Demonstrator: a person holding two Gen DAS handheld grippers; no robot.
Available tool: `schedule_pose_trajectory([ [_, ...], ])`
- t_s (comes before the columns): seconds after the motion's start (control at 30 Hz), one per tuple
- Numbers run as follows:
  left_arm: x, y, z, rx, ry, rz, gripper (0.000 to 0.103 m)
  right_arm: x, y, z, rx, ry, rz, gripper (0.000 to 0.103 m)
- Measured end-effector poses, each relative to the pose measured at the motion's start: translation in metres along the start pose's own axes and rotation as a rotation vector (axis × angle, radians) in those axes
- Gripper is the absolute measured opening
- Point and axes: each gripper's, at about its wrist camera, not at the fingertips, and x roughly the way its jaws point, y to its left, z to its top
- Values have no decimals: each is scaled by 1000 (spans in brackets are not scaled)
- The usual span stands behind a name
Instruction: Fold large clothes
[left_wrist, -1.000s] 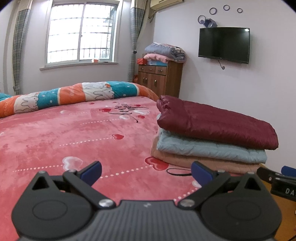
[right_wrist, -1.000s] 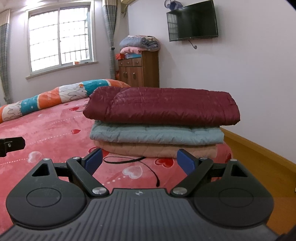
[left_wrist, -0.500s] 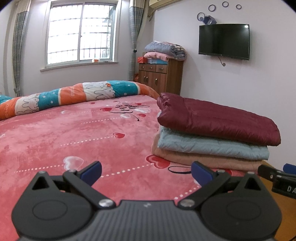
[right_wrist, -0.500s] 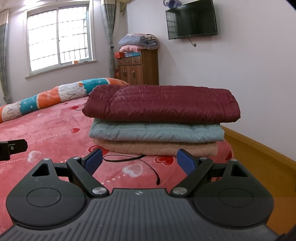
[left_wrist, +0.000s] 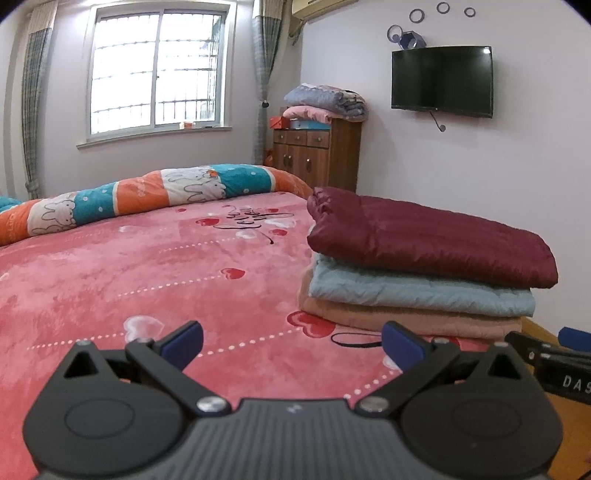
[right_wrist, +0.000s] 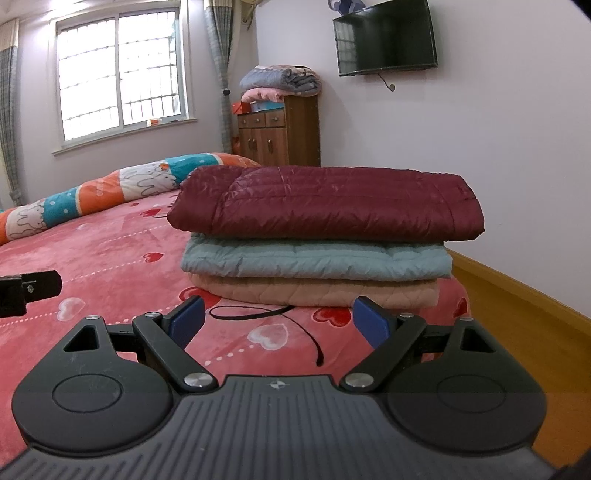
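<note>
A neat stack of folded clothes rests at the right edge of the pink bed: a maroon quilted jacket (right_wrist: 325, 203) on top, a light teal one (right_wrist: 317, 258) under it, a peach one (right_wrist: 317, 291) at the bottom. In the left wrist view the same stack shows as maroon jacket (left_wrist: 428, 236), teal layer (left_wrist: 417, 290) and peach layer (left_wrist: 406, 317). My right gripper (right_wrist: 279, 323) hovers open in front of the stack, holding nothing. My left gripper (left_wrist: 291, 343) is open over the bedspread, left of the stack. The right gripper's tip (left_wrist: 546, 358) shows at the left wrist view's right edge.
A pink heart-print bedspread (left_wrist: 147, 266) covers the bed, with a rolled orange-teal duvet (left_wrist: 147, 195) along its far side. A black cord (right_wrist: 258, 314) lies before the stack. A wooden cabinet (left_wrist: 317, 155) with folded blankets stands by the wall, a TV (left_wrist: 441, 81) above. Wooden floor (right_wrist: 517, 314) lies right.
Both views have drifted slightly: the stack sits a little lower and farther right in the left wrist view. Both grippers stay open and empty.
</note>
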Motion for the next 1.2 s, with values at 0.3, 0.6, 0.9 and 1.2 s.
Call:
schedule_pose_trajectory([
  [0.3,1,-6,1,13,1,-8,102,1,-1,0,4,10,3,103],
  [0.6,2,-13,-1,18,10,-19,102,1,-1,-1,12,15,3,103],
  [0.9,6,-24,-2,42,13,-31,102,1,-2,-2,16,16,0,103],
  [1.2,14,-27,-5,40,33,-43,102,2,-3,-4,30,24,-3,103],
])
